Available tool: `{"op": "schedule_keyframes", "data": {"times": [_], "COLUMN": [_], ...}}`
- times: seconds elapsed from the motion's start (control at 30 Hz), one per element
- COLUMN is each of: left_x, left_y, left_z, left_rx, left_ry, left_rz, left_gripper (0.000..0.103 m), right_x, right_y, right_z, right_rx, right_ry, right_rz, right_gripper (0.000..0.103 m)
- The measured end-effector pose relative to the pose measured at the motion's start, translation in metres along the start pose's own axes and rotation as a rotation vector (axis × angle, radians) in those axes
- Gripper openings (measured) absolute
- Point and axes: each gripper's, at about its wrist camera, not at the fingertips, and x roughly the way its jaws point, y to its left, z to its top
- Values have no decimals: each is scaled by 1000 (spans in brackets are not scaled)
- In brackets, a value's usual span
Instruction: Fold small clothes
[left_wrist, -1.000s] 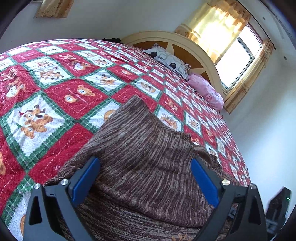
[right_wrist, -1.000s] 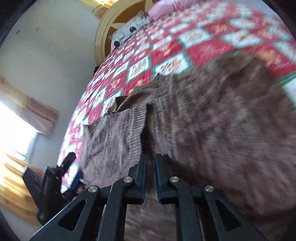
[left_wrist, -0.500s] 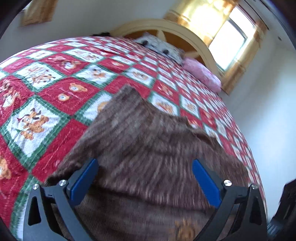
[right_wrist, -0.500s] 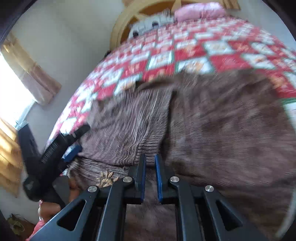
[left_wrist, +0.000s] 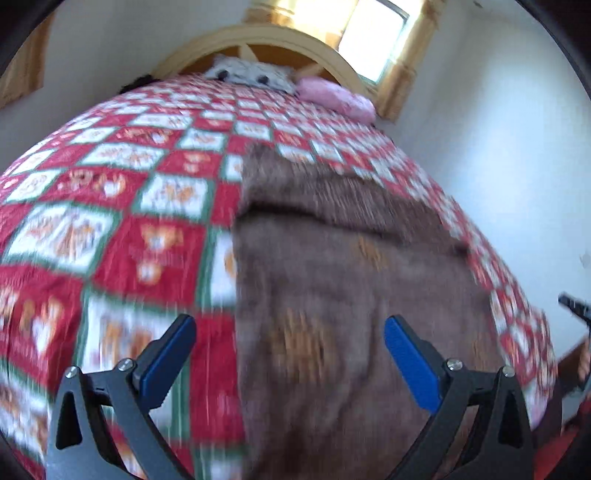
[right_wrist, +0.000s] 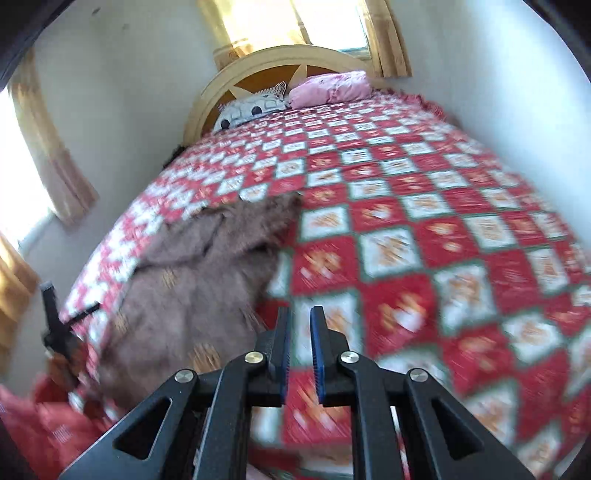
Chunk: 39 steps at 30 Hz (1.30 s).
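Down on the quilt (right_wrist: 424, 206) lies the brown knit (right_wrist: 199, 280), long axis toward the headboard. Our left gripper (left_wrist: 288, 354) hangs wide open and empty over it, clearly nearer; our right gripper (right_wrist: 298, 350), jaws just parting, empty, sits off beside it.

My right gripper (right_wrist: 299, 332) has let go of the brown knit garment (right_wrist: 192, 291): its jaws have just been opening, nothing sits between them, and it has pulled up and off to the quilt (right_wrist: 443, 258) beside the cloth. My left gripper (left_wrist: 288, 354) has swung back too, so the garment now lies folded lengthwise into a narrower strip
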Motion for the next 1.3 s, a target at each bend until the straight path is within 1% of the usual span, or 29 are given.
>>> {"op": "schedule_keyframes", "data": {"times": [0.03, 0.07, 0.1, 0.13, 0.17, 0.23, 0.3, 0.37, 0.4, 0.47, 0.53, 0.6, 0.67, 0.77, 0.83, 0.87, 0.93, 1.03, 1.07, 1.1, 1.13, 1.17, 1.23, 1.27, 1.3], "left_x": [-3, -6, -8, -10, -14, -21, -27, -25, -26, -32, -35, -36, -38, -43, -44, -44, -41, -37, -36, -35, -35, -33, -30, -30, -30], "left_y": [-2, -5, -7, -8, -9, -7, -2, 0, 1, 4, 8, 10, 9, 14, 20, 22, 20, 11, 10, 8, 7, 5, 3, 3, 3], "left_z": [-11, -22, -33, -41, -51, -67, -79, -86, -87, -91, -93, -94, -95, -98, -100, -100, -98, -97, -96, -95, -94, -94, -94, -94, -95], "left_rx": [13, 28, 41, 46, 44, 18, -20, -53, -59, -67, -91, -99, -81, -45, -62, -84, -88, -54, -52, -51, -52, -57, -56, -50, -45], "left_ry": [25, 49, 66, 73, 80, 87, 94, 148, 161, 149, 147, 145, 157, 155, 144, 136, 136, 123, 121, 123, 126, 131, 133, 131, 127], "left_rz": [-12, -22, -22, -18, -20, -49, -103, -136, -144, -161, -175, -180, -165, -126, -140, -149, -167, -149, -145, -146, -158, -175, -165, -156, -150], "left_gripper": [103, 103, 103, 103, 103, 103, 103, 103, 103, 103, 103, 102, 102, 102, 102, 102, 102, 101, 98, 93, 89, 85, 84, 82, 80], "right_x": [-7, -13, -14, -10, -2, 22, 45, 58, 63, 68, 76, 87, 94, 97, 95, 96, 100, 104, 106, 108, 109, 110, 112, 115, 116], "right_y": [0, 0, 1, 4, 9, 24, 41, 52, 57, 62, 58, 45, 33, 24, 19, 16, 13, 15, 18, 20, 24, 27, 34, 37, 37], "right_z": [-12, -25, -37, -46, -55, -73, -94, -109, -116, -125, -134, -139, -145, -148, -147, -146, -145, -146, -146, -147, -146, -145, -144, -145, -146], "right_rx": [3, 22, 41, 50, 55, 34, -20, -52, -70, -85, -49, 51, 122, 163, 195, 225, 255, 221, 206, 197, 192, 185, 160, 144, 139], "right_ry": [-2, -9, -20, -20, 3, 97, 190, 255, 276, 297, 325, 346, 357, 352, 317, 304, 304, 308, 309, 311, 312, 312, 313, 322, 324], "right_rz": [12, 50, 93, 124, 159, 207, 250, 254, 251, 234, 226, 255, 256, 248, 281, 314, 344, 317, 317, 323, 330, 337, 340, 330, 341], "right_gripper": [41, 66, 75, 75, 75, 75, 75, 75, 75, 75, 75, 75, 75, 75, 75, 75, 75, 75, 74, 72, 70, 67, 54, 49, 47]}}
